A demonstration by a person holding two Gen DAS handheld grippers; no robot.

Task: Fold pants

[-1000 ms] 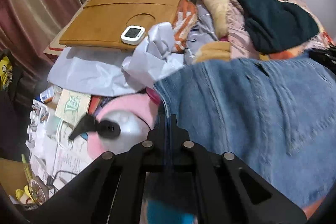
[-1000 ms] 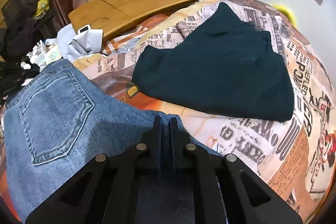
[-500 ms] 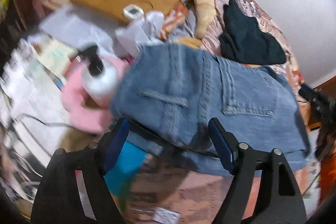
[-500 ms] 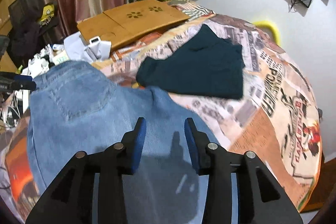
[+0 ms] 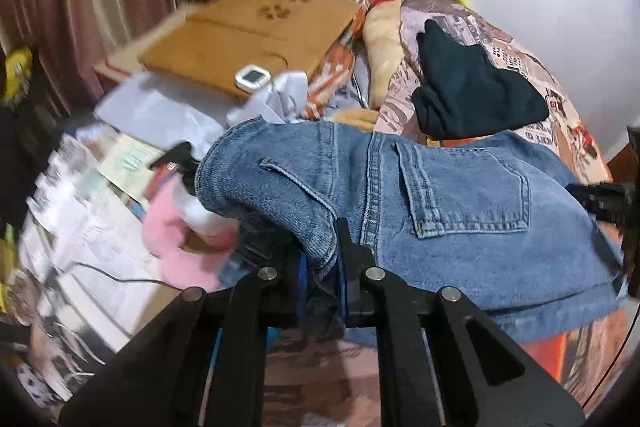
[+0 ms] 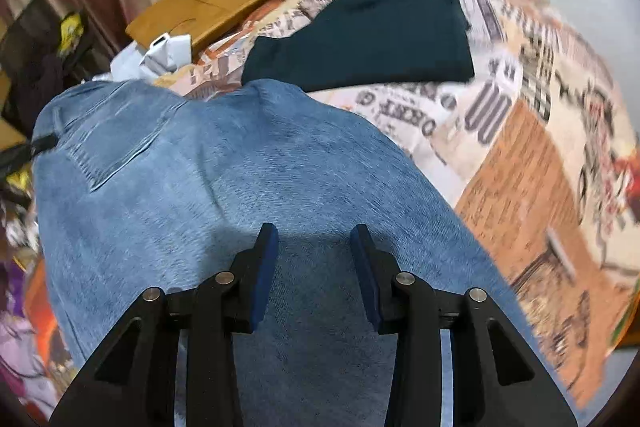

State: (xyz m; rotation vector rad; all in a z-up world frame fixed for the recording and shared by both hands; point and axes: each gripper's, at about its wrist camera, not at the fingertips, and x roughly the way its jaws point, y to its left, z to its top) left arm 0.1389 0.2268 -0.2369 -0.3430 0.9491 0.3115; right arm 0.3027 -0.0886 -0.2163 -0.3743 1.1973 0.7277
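Observation:
Blue jeans point(image 5: 460, 195) lie folded on the printed bedspread point(image 6: 520, 155), back pocket up. My left gripper point(image 5: 322, 247) is at their left edge, near the waistband. Its jaws are closing, and a fold of denim is pinched between the fingers. In the right wrist view the jeans point(image 6: 240, 187) fill the lower left. My right gripper point(image 6: 314, 239) hovers over the denim with its jaws open and nothing between the blue pads.
A folded dark green garment point(image 6: 368, 39) lies on the bed beyond the jeans. A wooden lap tray point(image 5: 248, 27) with a small white clock point(image 5: 252, 77) sits at the back left. Papers, a pink fluffy item point(image 5: 176, 239) and a white bottle crowd the left side.
Both grippers let go of the jeans and opened. The left one has since closed again on the denim's left edge; the right one stays open and has pulled back above the cloth.

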